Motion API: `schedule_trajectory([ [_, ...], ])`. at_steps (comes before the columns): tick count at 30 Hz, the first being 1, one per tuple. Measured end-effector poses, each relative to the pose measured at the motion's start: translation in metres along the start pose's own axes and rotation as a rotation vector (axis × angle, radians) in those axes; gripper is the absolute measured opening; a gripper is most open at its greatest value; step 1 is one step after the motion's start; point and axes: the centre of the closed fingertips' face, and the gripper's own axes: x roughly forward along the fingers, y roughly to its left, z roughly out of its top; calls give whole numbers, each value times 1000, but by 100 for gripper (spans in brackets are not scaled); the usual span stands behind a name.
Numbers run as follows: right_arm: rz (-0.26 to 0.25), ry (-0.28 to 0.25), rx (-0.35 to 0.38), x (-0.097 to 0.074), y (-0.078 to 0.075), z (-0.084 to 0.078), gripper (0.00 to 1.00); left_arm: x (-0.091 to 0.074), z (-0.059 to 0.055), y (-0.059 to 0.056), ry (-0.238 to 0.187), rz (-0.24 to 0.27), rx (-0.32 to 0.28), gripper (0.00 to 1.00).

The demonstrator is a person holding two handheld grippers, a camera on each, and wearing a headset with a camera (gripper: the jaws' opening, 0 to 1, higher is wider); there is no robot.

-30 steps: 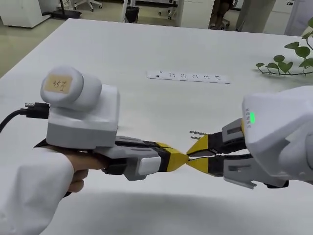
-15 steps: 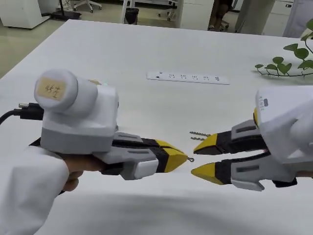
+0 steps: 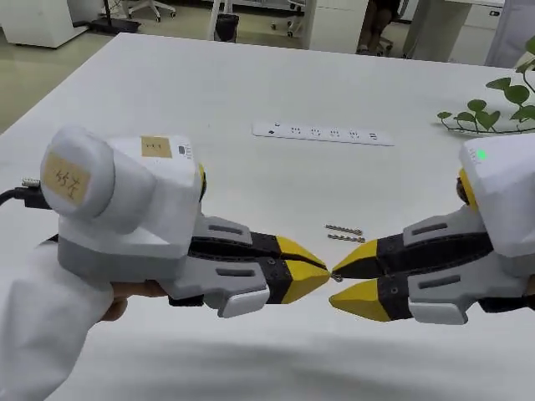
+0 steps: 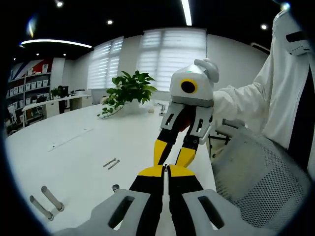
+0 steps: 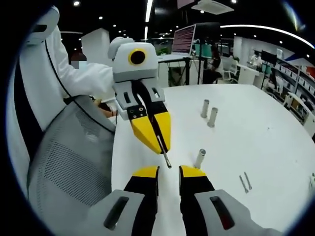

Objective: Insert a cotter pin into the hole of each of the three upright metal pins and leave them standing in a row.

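Cotter pin [image 5: 165, 153] juts from the clenched left gripper [image 3: 322, 271], seemingly offered to the right gripper [image 3: 334, 287], jaws parted to take it.

- The head view looks forward and down from above and behind both grippers, close over the table [image 3: 251, 100]. The left gripper [image 3: 324, 271] and right gripper [image 3: 333, 286] meet tip to tip low in its middle.
- The left gripper view sits low over the table and faces along its own jaws straight at the right gripper, very near, with the plant [image 4: 129, 88] far behind.
- The right gripper view faces the opposite way (the two cameras look at each other). It is near enough to show the cotter pin [image 5: 166, 156] at the left gripper's tip.
- All three views share the two loose cotter pins [image 3: 344, 233] [image 4: 111, 163] [image 5: 245, 183].
- The head and left gripper views also share the plant [image 3: 477, 101].
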Motion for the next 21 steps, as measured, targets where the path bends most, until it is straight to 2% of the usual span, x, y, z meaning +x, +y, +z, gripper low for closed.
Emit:
schedule_trajectory([
  [11, 25, 15, -13, 3, 7, -4, 2, 0, -3, -10, 7, -52, 20, 0],
  [21, 64, 20, -10, 3, 13, -5, 0, 1, -6, -12, 21, -71, 32, 0],
])
